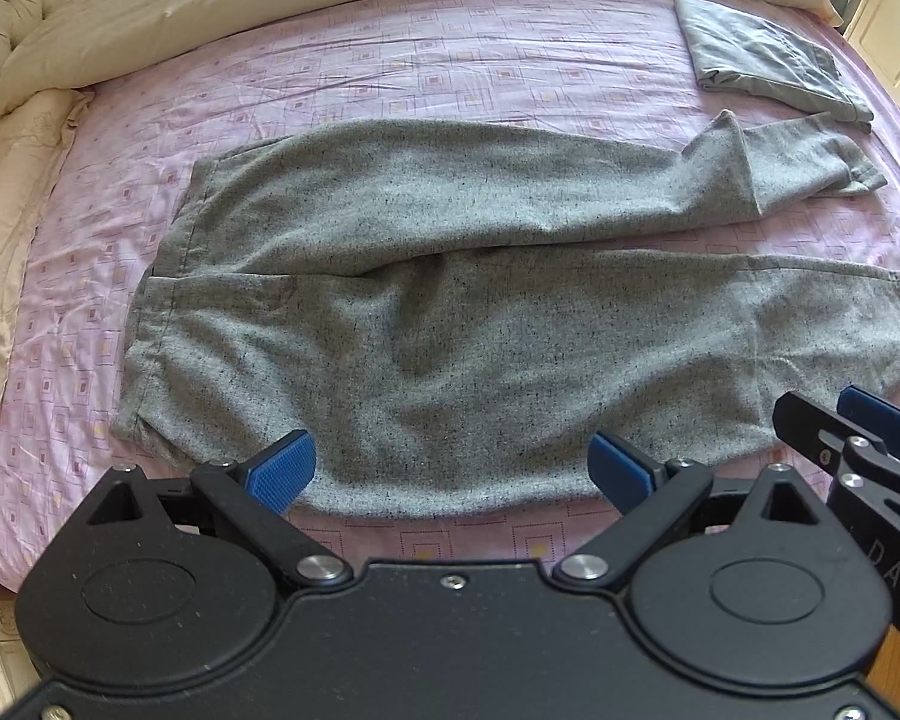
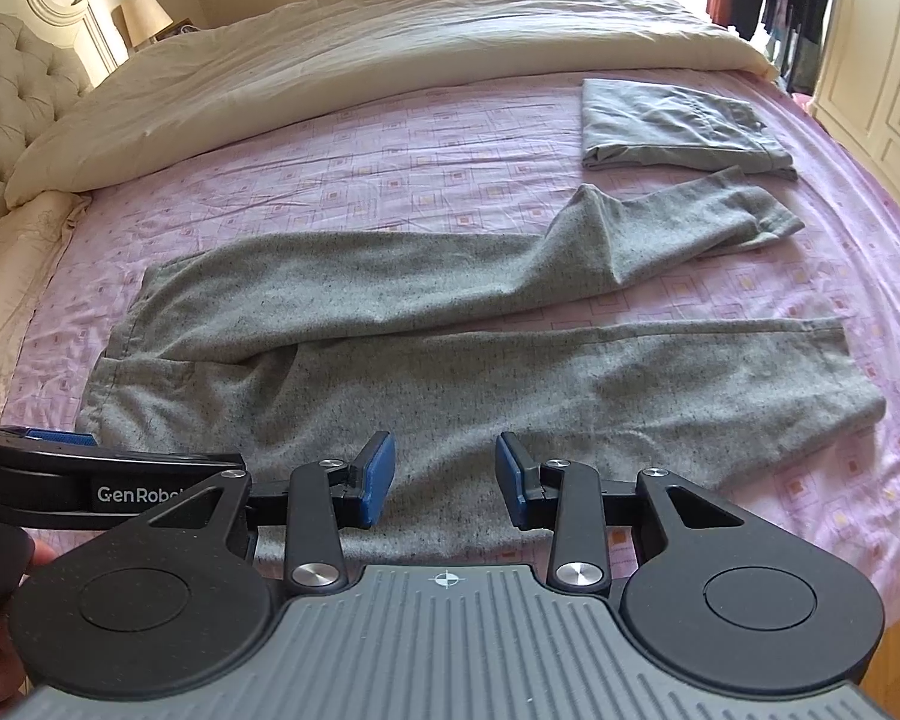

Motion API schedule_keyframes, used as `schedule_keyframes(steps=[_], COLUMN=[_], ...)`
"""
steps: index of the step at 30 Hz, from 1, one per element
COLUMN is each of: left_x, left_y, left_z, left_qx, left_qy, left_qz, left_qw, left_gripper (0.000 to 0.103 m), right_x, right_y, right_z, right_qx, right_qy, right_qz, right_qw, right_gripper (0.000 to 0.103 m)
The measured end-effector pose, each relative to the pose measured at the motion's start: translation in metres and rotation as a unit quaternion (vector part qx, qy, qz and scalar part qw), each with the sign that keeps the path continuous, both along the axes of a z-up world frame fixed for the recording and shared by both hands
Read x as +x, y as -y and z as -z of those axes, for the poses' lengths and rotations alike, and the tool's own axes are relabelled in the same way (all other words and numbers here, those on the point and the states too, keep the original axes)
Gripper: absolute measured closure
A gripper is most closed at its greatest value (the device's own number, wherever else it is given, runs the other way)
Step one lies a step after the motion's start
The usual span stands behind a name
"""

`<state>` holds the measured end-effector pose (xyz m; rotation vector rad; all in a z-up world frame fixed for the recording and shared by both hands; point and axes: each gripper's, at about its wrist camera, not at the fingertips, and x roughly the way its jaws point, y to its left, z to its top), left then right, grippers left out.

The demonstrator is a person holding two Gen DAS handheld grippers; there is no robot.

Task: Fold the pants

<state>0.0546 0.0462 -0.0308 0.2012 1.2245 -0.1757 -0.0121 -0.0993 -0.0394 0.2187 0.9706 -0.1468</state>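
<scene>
While both claws hang over the near edge of the pants, neither one has hold of anything. Your left claw (image 1: 453, 468) is spread wide, its blue pads (image 1: 282, 471) well apart above the cloth close to the waistband end. Your right claw (image 2: 444, 477) is also parted, though less widely, and its pads sit just over the near leg, empty between them. In the left view it shows at the right edge, just beside the left one.

Beyond them, the pants (image 1: 450, 324) lie flat and lengthwise across the bed (image 1: 450, 60), waistband to your left, hems to your right. The near leg runs fairly straight. The far leg is rumpled, with its lower end bent and puckered up into a ridge near the hem. A pink patterned sheet (image 2: 390, 168) covers the bed. Past the far hem lies a folded grey garment (image 2: 678, 126), apart from the pants. A cream duvet (image 2: 390, 42) is bunched along the far side, with a tufted headboard (image 2: 12, 102) at left.
</scene>
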Motion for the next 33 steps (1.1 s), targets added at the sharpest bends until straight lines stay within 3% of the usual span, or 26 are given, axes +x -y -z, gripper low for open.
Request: schedule_keyframes(steps=[11, 18, 22, 26, 30, 33], left_x=[0.011, 0.009, 0.004, -0.003, -0.011, -0.017], left_y=[-0.006, 0.008, 0.029, 0.063, 0.097, 0.122], left_z=[0.006, 0.006, 0.008, 0.013, 0.020, 0.027], left_qx=[-0.004, -0.002, 0.011, 0.032, 0.027, 0.024], left_qy=[-0.005, 0.004, 0.018, 0.026, 0.002, -0.019], left_qz=[0.000, 0.004, 0.010, 0.019, 0.019, 0.015], left_qw=[1.0000, 1.0000, 0.9997, 0.9990, 0.9994, 0.9994], left_gripper=[0.006, 0.006, 0.006, 0.006, 0.006, 0.006], right_x=[0.007, -0.002, -0.016, -0.035, -0.056, -0.065], right_y=[-0.010, 0.014, 0.058, 0.121, 0.192, 0.243], right_z=[0.002, 0.010, 0.026, 0.045, 0.063, 0.079], right_qx=[-0.002, 0.009, 0.034, 0.016, -0.033, -0.034], right_qy=[-0.001, -0.006, -0.012, -0.004, -0.002, -0.028], right_qz=[-0.004, 0.015, 0.069, 0.133, 0.176, 0.191], right_qw=[1.000, 1.000, 0.997, 0.991, 0.984, 0.981], right_gripper=[0.067, 0.067, 0.067, 0.067, 0.067, 0.067])
